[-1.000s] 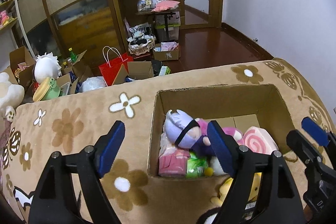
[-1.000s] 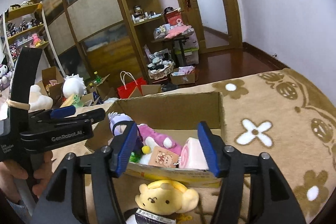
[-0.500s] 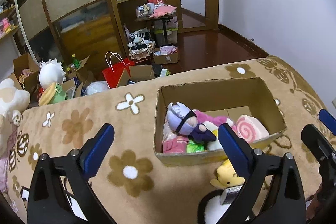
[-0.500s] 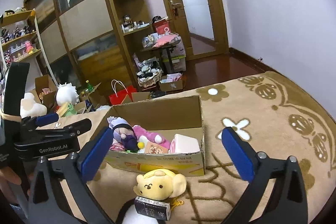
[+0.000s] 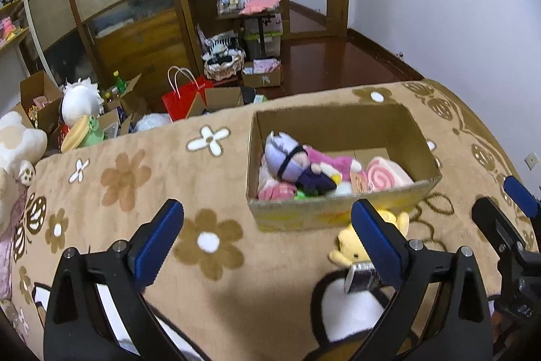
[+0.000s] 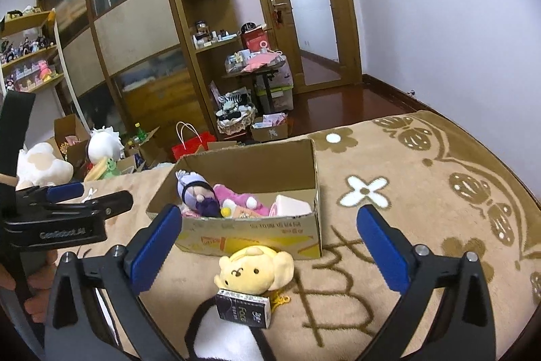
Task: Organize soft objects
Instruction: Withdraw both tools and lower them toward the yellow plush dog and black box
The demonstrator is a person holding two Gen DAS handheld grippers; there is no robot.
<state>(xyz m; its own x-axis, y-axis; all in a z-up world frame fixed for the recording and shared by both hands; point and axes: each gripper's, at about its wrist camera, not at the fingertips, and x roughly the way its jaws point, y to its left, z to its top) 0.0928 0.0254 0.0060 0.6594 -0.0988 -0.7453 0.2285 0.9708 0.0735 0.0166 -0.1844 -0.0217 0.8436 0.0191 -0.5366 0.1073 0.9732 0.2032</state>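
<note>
Right wrist view shows both grippers, right gripper [image 6: 270,242] and left gripper [image 5: 267,235], now pulled back, wide open and empty, the yellow plush bear [image 6: 255,269] lying lower centre, just before the brown cardboard box [image 6: 250,239] of soft toys.

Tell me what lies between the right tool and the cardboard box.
In the right wrist view, a yellow plush bear and a small black packet lie between the right tool and the cardboard box.

"Face" in white on small black pack [image 6: 242,311], lower centre of right wrist frame, touching yellow plush [image 6: 254,269]. Blurred "GenRobot.AI" on black body of left gripper [image 6: 64,234], left edge of same frame. Print on cardboard box [image 6: 250,235] front wall too blurred to read.
</note>
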